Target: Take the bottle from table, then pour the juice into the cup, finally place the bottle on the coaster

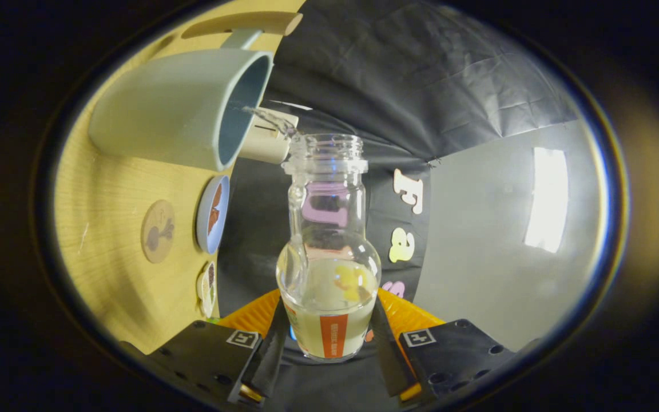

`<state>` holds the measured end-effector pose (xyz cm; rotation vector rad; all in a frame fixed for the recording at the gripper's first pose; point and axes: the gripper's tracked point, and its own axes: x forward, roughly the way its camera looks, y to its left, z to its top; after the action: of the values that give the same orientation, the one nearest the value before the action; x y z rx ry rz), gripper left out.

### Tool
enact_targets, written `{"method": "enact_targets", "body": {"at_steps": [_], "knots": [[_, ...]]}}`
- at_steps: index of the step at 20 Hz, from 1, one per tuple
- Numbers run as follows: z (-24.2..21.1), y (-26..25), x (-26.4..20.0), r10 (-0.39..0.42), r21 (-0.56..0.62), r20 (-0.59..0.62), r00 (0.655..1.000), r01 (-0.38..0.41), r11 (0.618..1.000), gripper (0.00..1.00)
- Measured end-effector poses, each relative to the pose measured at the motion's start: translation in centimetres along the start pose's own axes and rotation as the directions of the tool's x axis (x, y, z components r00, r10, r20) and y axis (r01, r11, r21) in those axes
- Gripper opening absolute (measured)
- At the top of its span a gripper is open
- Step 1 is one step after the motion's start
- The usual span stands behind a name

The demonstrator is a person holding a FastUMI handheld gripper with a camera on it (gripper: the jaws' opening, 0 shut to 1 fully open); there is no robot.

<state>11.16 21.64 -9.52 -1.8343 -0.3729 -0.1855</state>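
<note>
My gripper (329,350) is shut on the base of a clear glass bottle (329,229) that holds pale yellowish juice and carries an orange label. The whole view is rolled sideways, so the wooden table (106,189) stands beside the bottle. The bottle's open mouth points at the rim of a grey-green cup (181,106), and a thin stream of juice (269,117) runs from the mouth into the cup. A round wooden coaster (158,231) with a dark figure on it lies on the table beside the cup, apart from it.
A blue-rimmed small plate (213,213) and another little dish (206,289) sit on the table past the coaster. A cream cylinder (266,143) stands behind the cup. A wooden bar (243,24) lies beyond the cup's handle. A grey wall (478,240) rises behind.
</note>
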Motion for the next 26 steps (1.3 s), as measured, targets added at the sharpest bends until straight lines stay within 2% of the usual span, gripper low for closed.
{"method": "enact_targets", "body": {"at_steps": [20, 26], "knots": [[0.5, -1.4, 0.7, -0.082, -0.079, 0.064, 0.995, 0.087, 0.993, 0.75], [0.6, -2.2, 0.9, -0.124, -0.120, 0.087, 0.989, 0.134, 0.984, 0.75]]}}
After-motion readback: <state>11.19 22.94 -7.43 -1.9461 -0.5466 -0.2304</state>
